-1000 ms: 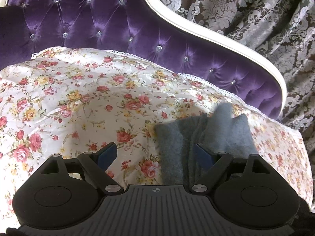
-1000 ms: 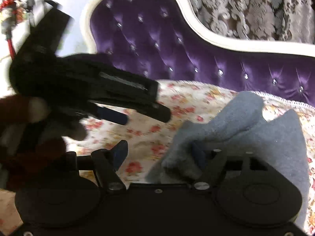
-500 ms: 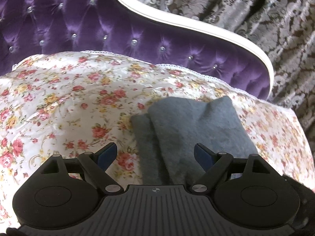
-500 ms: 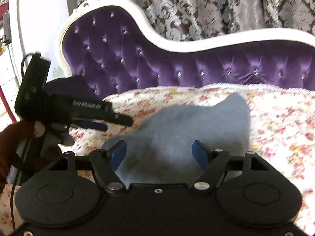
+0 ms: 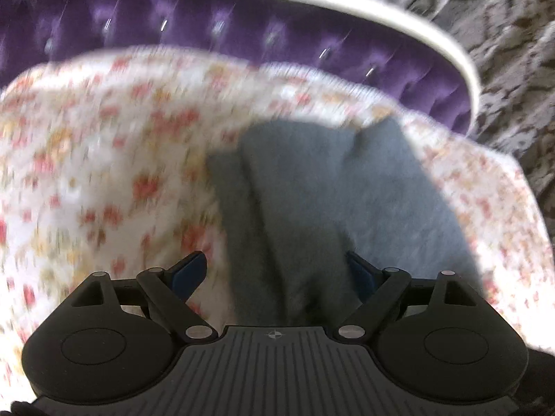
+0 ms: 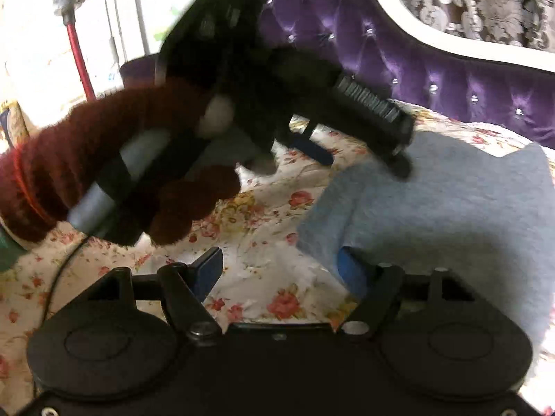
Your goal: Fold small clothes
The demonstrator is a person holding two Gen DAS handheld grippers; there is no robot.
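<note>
A small grey cloth [image 5: 333,194] lies folded on the floral sheet [image 5: 104,159], one layer overlapping the other along its left side. My left gripper [image 5: 275,272] hovers close over its near end, open, with the cloth under the gap; this view is blurred. In the right wrist view the grey cloth [image 6: 451,208] lies to the right. My right gripper [image 6: 279,268] is open over bare sheet, its right fingertip [image 6: 350,268] at the cloth's near left corner. The left gripper [image 6: 357,156], held by a hand in a dark red fuzzy glove [image 6: 86,159], reaches over the cloth's far left edge.
The sheet covers a purple tufted sofa [image 5: 215,24] with a white frame [image 5: 416,31]. Patterned grey curtains [image 6: 485,3] hang behind it. A red-handled tool [image 6: 81,66] stands at the far left by a bright window. A thin cable [image 6: 62,270] runs beside my right gripper.
The cloth's raised corners have settled into a flat fold. My left gripper has dropped closer to the cloth. The right wrist view has swung left, bringing the gloved hand and left gripper near.
</note>
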